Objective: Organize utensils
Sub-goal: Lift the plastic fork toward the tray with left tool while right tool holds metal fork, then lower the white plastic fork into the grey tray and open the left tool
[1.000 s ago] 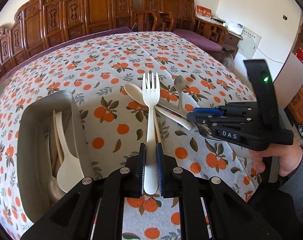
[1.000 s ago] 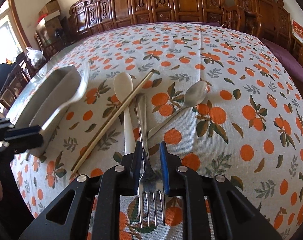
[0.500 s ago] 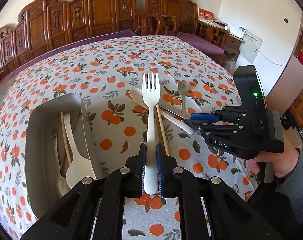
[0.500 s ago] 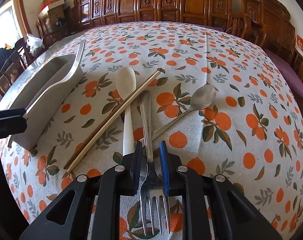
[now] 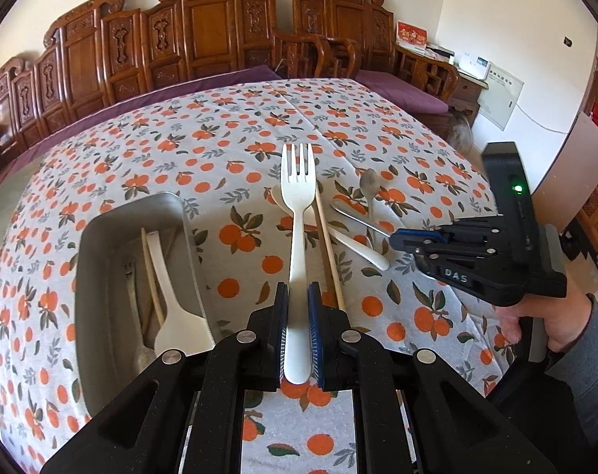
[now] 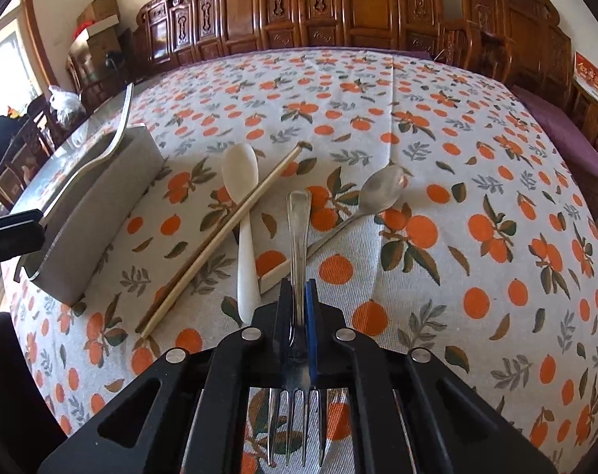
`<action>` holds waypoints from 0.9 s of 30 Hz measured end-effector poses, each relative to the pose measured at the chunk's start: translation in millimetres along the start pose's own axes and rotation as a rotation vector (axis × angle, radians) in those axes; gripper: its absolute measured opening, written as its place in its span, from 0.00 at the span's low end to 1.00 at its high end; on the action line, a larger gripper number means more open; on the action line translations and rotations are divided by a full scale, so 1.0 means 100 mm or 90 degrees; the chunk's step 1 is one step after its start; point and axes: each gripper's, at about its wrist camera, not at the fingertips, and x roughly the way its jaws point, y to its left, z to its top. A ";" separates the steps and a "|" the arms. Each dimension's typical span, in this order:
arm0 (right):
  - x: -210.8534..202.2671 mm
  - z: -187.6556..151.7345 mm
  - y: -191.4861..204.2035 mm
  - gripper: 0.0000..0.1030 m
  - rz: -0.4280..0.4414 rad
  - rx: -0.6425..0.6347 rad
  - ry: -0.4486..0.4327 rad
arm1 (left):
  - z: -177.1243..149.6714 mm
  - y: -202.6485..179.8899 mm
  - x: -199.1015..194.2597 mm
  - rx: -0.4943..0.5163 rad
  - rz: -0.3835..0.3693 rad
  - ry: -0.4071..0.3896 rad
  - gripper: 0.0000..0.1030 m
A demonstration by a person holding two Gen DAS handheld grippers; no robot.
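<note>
White fork (image 5: pixel 298 233) clamped by handle in our left gripper (image 5: pixel 298 339), held just right of metal tray (image 5: pixel 101 276). Steel fork (image 6: pixel 298 237) pinched as right gripper (image 6: pixel 297 331) fingers have just been closing, above bench (image 6: pixel 457 158). Risk: thin steel handle pivots, slips on lift, knocks chopstick (image 6: pixel 220 237), white spoon (image 6: pixel 243 213).

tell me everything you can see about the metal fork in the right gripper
The metal fork is shiny, silver-coloured steel by its look, with a slim handle that widens to a rounded end and four tines. The right gripper has just been closing and its pads now clamp the fork near the neck. The handle points away from the camera, over the orange-print tablecloth, and the tines stick back under the gripper. It looks lifted, its handle above the metal spoon, beside the white spoon.
</note>
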 end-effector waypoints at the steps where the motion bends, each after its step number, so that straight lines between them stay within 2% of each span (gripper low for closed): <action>1: -0.03 0.00 0.01 0.08 0.002 0.000 -0.006 | 0.00 0.02 -0.02 -0.001 0.003 -0.002 0.09; 15: -0.28 0.03 0.43 0.08 0.050 -0.039 -0.046 | -0.05 0.46 -0.16 -0.034 0.056 0.000 0.09; 27: -0.31 0.05 0.50 0.08 0.056 -0.042 -0.054 | -0.19 0.92 0.01 -0.075 0.100 0.040 0.09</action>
